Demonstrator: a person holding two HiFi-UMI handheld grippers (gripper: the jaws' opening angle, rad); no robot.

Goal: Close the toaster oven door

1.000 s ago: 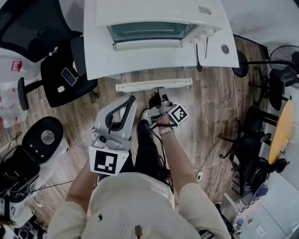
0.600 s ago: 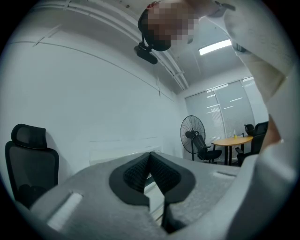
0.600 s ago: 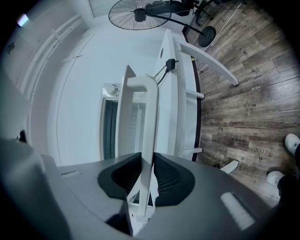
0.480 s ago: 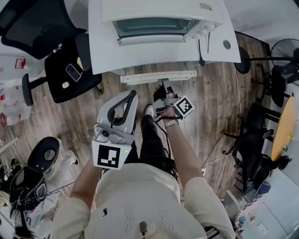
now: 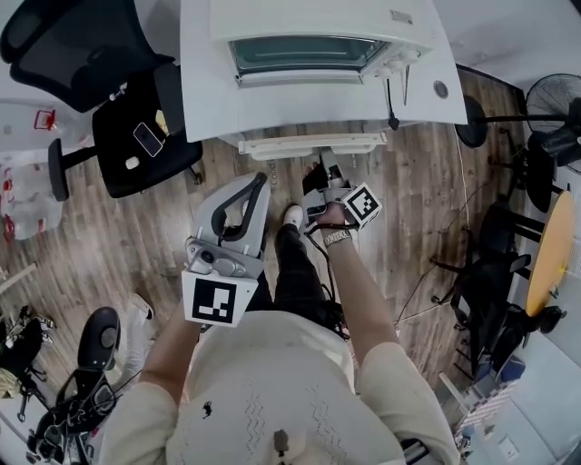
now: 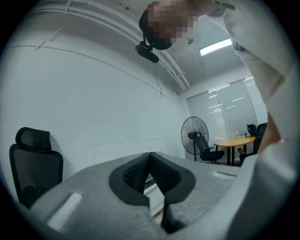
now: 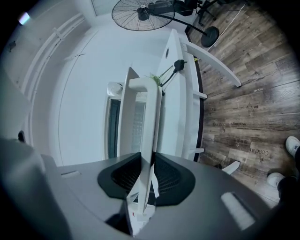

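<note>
Our right tool [image 7: 146,174] holds the open door [image 5: 313,145] of the toaster oven [image 5: 309,56] on the table [image 5: 207,109], probably by its handle [image 7: 143,84]; our left tool [image 6: 150,165] is closed and empty.

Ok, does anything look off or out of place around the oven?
Nothing looks spilled or damaged. The door handle of the toaster oven is clamped in the right gripper, and the door is not yet shut. The left gripper is shut and empty.

**Operator's dress and tools.**
Cream top [image 5: 272,381], dark trousers [image 5: 295,281]; grey left hand-held gripper [image 5: 255,184] and right hand-held gripper [image 5: 324,165], each bearing a marker cube.
</note>
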